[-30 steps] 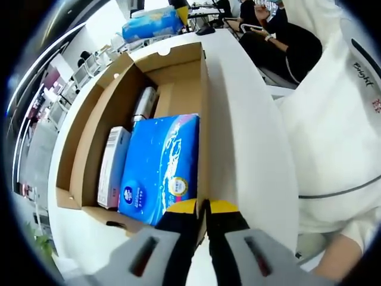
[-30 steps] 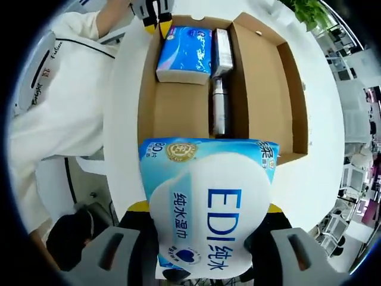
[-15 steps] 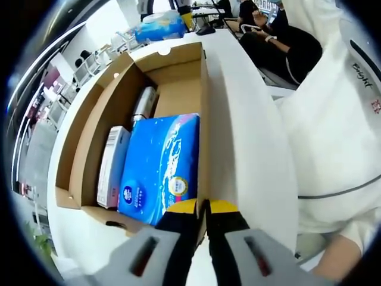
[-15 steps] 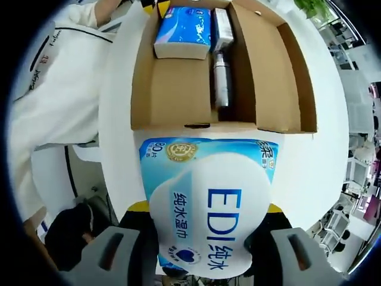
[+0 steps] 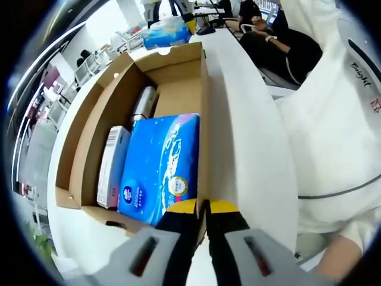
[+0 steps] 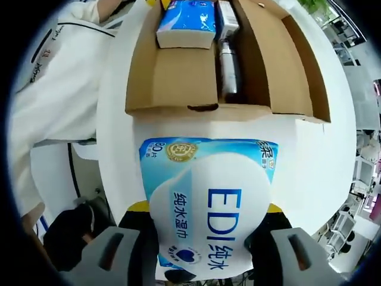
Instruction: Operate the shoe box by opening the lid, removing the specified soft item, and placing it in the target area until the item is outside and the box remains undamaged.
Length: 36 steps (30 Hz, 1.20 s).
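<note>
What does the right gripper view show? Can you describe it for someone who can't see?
The right gripper holds a blue-and-white wet wipes pack above a white table. Beyond it sits an open cardboard shoe box containing a blue tissue pack and a silver bottle.

Matt cardboard box [image 5: 178, 89]; seemingly glossy plastic pack [image 6: 208, 202].

Open cardboard shoe box [image 6: 178, 77]; blue-white wipes pack [image 6: 208, 202] outside it.
</note>
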### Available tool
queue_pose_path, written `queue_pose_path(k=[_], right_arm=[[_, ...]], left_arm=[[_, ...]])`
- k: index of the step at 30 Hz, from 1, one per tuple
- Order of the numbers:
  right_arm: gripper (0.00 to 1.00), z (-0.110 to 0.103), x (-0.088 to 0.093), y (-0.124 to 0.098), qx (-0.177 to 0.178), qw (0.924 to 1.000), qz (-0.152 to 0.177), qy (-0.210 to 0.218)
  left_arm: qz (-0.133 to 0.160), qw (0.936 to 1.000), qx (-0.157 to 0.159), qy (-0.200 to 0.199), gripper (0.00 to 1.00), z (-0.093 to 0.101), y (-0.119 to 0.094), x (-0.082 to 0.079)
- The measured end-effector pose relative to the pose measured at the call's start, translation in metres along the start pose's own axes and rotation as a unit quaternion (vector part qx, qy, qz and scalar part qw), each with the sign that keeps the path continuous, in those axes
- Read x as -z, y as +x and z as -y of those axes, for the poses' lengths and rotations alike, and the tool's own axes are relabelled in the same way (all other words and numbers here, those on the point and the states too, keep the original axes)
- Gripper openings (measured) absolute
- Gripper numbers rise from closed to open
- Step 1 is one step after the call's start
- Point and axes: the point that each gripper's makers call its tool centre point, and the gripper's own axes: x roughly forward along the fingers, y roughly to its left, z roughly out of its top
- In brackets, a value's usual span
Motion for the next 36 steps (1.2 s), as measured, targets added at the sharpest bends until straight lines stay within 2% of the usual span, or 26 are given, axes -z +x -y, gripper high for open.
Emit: queue_pose_path(k=[5, 6, 8, 9, 11, 14, 20, 23, 29, 34, 36], right_arm=[[0.61, -0.003, 0.005, 0.01, -0.002, 1.0, -0.001, 0.004], [0.61, -0.002, 0.005, 0.012, 0.002, 1.0, 0.003, -0.006], [0.61, 0.0, 0.005, 0.015, 0.005, 1.0, 0.006, 0.004], [0.61, -0.003, 0.005, 0.016, -0.005, 0.9999, 0.005, 0.015], [0.61, -0.002, 0.002, 0.019, -0.001, 0.9999, 0.01, -0.01], [0.61, -0.006, 0.003, 0.02, -0.013, 0.9999, 0.006, -0.004], [0.61, -0.006, 0.003, 0.02, -0.01, 0.9998, 0.007, -0.014], [0.61, -0.007, 0.003, 0.021, -0.014, 0.9999, 0.009, 0.001], [0.61, -0.011, 0.004, 0.025, -0.016, 0.9997, 0.003, -0.017], [0.61, -0.016, -0.001, 0.031, -0.035, 0.9991, 0.017, -0.016], [0.61, -0.016, -0.002, 0.035, -0.031, 0.9991, 0.018, -0.021]], left_arm=[[-0.001, 1.0, -0.002, -0.001, 0.05, 0.0, 0.0, 0.0], [-0.001, 1.0, -0.002, 0.0, 0.05, 0.0, 0.0, 0.0], [-0.003, 1.0, -0.005, 0.003, 0.05, 0.0, 0.0, 0.001], [-0.003, 1.0, -0.005, 0.002, 0.05, 0.0, 0.0, 0.001], [-0.004, 1.0, -0.005, 0.0, 0.05, 0.0, 0.0, 0.001], [-0.005, 1.0, -0.005, 0.001, 0.05, 0.0, 0.0, 0.002], [-0.005, 1.0, -0.005, -0.001, 0.05, 0.0, 0.0, 0.002], [-0.006, 1.0, -0.005, 0.0, 0.05, 0.0, 0.0, 0.002], [-0.005, 1.0, -0.005, 0.0, 0.05, 0.001, 0.0, 0.002], [-0.004, 1.0, -0.006, 0.0, 0.05, 0.001, 0.0, 0.001], [-0.004, 1.0, -0.006, -0.001, 0.05, 0.001, 0.0, 0.001]])
